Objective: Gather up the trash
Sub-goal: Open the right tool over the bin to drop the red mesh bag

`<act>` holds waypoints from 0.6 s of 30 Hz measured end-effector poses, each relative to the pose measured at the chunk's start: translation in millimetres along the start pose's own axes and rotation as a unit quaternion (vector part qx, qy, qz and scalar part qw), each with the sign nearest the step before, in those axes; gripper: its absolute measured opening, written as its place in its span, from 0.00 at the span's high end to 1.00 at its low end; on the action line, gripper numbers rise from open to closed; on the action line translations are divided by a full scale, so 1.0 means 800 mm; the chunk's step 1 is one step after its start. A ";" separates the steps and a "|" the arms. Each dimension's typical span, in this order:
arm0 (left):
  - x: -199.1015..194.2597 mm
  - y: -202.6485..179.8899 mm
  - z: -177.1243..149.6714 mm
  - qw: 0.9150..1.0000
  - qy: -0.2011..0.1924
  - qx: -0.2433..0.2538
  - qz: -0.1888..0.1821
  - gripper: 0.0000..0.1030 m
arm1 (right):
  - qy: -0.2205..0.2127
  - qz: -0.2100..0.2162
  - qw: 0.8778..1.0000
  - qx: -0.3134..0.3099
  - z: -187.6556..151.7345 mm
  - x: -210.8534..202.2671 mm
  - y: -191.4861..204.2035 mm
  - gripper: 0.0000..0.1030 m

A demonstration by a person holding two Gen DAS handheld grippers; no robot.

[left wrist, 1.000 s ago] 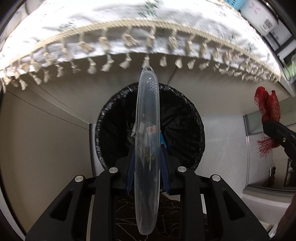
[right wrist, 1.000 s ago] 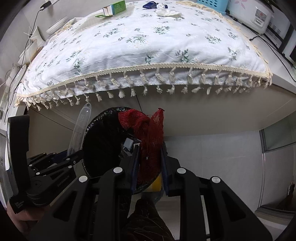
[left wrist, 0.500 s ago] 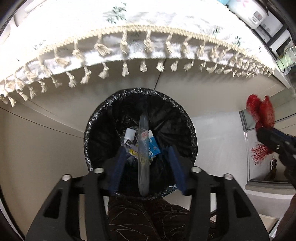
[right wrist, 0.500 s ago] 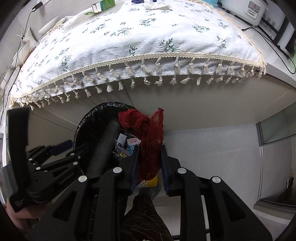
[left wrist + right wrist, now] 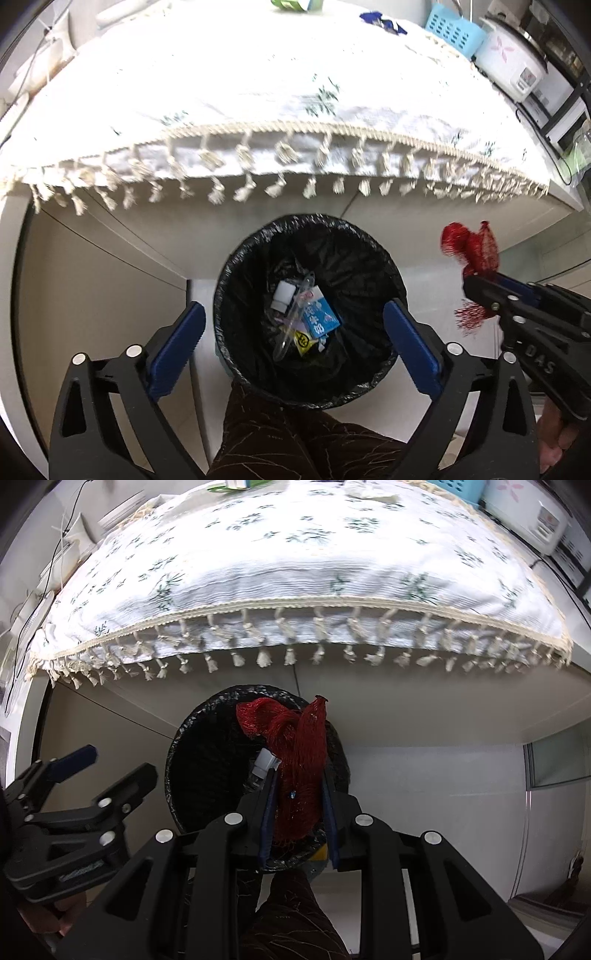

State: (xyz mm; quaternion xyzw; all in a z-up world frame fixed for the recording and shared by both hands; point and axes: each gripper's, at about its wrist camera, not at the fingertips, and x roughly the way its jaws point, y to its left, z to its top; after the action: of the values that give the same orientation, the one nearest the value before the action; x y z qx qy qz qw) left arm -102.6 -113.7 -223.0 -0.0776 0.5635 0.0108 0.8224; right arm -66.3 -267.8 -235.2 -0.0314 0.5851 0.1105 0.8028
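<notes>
The left claw point(image 5: 293, 341) has just been opening wide (nothing in it). The right claw point(image 5: 297, 808) squeezes the red net point(image 5: 295, 760); move it over the bin point(image 5: 369, 266) below, then let go.

A glossy, crinkled black plastic bin liner point(image 5: 354, 258) holds a clear smooth plastic case point(image 5: 295, 317) and a glossy blue carton point(image 5: 319, 319). The white ribbed cloth table cover point(image 5: 295, 565) has rough cream tassels; the red mesh net point(image 5: 299, 775) looks coarse.
</notes>
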 end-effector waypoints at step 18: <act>-0.010 0.054 0.007 0.999 -0.001 -0.024 0.030 0.06 | 0.002 0.002 1.000 -0.027 0.032 0.019 0.045 0.70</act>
State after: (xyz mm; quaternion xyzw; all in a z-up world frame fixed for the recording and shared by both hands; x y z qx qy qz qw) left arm -104.9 -70.0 -218.7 -0.0803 0.5641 0.0490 0.8204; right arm -46.0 -226.1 -239.2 -0.0522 0.5836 0.1279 0.8002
